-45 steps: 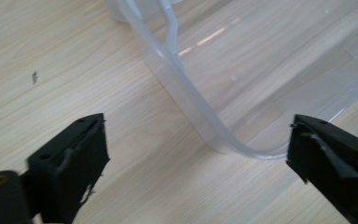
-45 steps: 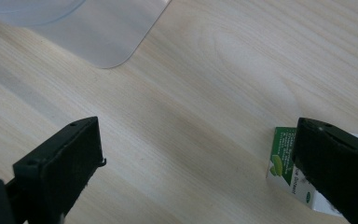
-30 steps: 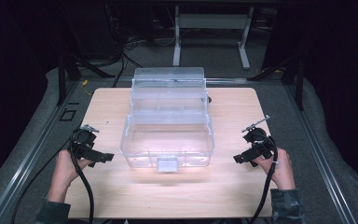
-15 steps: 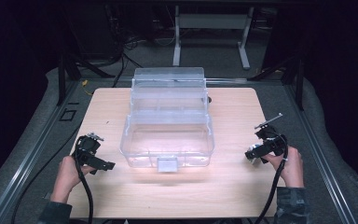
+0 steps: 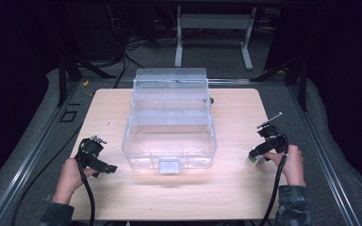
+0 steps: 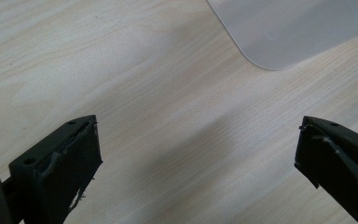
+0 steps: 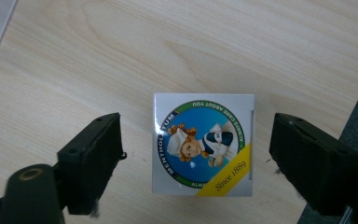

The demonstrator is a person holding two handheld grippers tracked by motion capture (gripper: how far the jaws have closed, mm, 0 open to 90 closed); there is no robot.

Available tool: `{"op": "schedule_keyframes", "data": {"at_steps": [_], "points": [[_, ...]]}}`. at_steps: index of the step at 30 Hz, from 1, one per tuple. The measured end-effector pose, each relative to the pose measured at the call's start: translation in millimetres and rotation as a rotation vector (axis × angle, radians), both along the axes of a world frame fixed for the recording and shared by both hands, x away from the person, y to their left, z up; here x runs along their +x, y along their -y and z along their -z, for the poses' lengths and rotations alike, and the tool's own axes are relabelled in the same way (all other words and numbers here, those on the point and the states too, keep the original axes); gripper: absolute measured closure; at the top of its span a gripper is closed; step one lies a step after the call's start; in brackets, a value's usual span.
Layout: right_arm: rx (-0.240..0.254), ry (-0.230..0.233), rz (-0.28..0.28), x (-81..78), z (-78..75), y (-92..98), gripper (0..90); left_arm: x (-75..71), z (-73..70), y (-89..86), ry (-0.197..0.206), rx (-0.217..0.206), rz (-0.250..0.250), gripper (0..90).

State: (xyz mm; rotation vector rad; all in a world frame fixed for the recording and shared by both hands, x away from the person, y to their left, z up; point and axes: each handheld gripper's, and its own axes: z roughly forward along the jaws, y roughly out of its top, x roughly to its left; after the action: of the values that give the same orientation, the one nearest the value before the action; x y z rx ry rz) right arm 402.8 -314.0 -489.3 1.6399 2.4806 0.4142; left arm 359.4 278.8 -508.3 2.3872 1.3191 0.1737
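My right gripper [image 7: 193, 154] is hovering right over a little square Mentholatum box [image 7: 203, 143], jaws apart with the box sitting between them, pads not touching it yet; they've just been closing in on it. The box lies flat near the right edge of the wooden table [image 5: 235, 188], well apart from the clear plastic storage box [image 5: 169, 127] in the middle. Its face is pretty much square, so there's no real long axis, and the print reads upside down from my gripper's side. My worry: if the pads land uneven, the box could skid toward the table edge. My left gripper [image 6: 196, 154] is wide apart over bare wood, holding nothing.
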Motion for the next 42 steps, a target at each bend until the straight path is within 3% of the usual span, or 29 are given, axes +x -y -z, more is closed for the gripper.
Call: {"op": "schedule_keyframes", "data": {"at_steps": [6, 11, 14, 17, 24, 25, 28, 29, 30, 31, 32, 42], "points": [[-0.008, -0.024, 0.001, 5.3, 7.5, -1.6, 28.7, 0.3, 1.0, -1.4, 0.006, -0.011, -0.008, 0.0], [-0.013, -0.049, 0.004, 7.1, 8.4, -2.0, 43.9, 0.0, 1.1, -2.9, 0.006, -0.003, -0.009, 0.1], [-0.017, -0.027, 0.011, 6.7, 9.5, -2.4, 44.7, 0.0, 1.3, -2.7, 0.005, 0.001, -0.008, 0.1], [-0.028, -0.044, 0.005, 6.9, 7.7, -2.6, 45.2, -0.6, 1.5, -2.4, 0.002, 0.003, -0.009, 0.1], [-0.03, -0.021, -0.001, 4.9, 5.8, -4.9, 45.8, -0.8, 1.0, -3.3, 0.007, 0.001, -0.009, 0.1], [-0.05, -0.011, -0.001, 4.0, 4.5, -6.0, 45.8, -0.7, 1.0, -3.4, 0.008, 0.001, -0.009, 0.1], [-0.05, -0.005, -0.007, 1.9, 2.1, -8.1, 45.8, -0.3, 1.6, -3.8, 0.015, 0.004, -0.012, 0.1], [-0.03, -0.013, -0.02, 1.1, 1.1, -8.4, 45.8, -0.1, 1.7, -3.8, 0.023, 0.006, -0.013, 0.4], [-0.066, 0.001, -0.017, -0.3, -0.4, -11.0, 45.8, -0.1, 1.7, -3.8, 0.026, 0.008, -0.015, 0.8], [-0.016, -0.019, -0.036, -0.1, -1.3, -10.0, 45.8, 0.0, 1.8, -3.8, 0.031, 0.009, -0.016, 1.8], [-0.047, 0.001, -0.025, -1.4, -2.1, -12.4, 45.9, 0.0, 2.2, -3.6, 0.031, 0.01, -0.016, 2.1], [-0.027, 0.017, -0.063, -6.6, -11.7, -20.2, 46.0, 2.1, 7.8, 1.1, 0.036, 0.016, 0.003, 1.1]]}}
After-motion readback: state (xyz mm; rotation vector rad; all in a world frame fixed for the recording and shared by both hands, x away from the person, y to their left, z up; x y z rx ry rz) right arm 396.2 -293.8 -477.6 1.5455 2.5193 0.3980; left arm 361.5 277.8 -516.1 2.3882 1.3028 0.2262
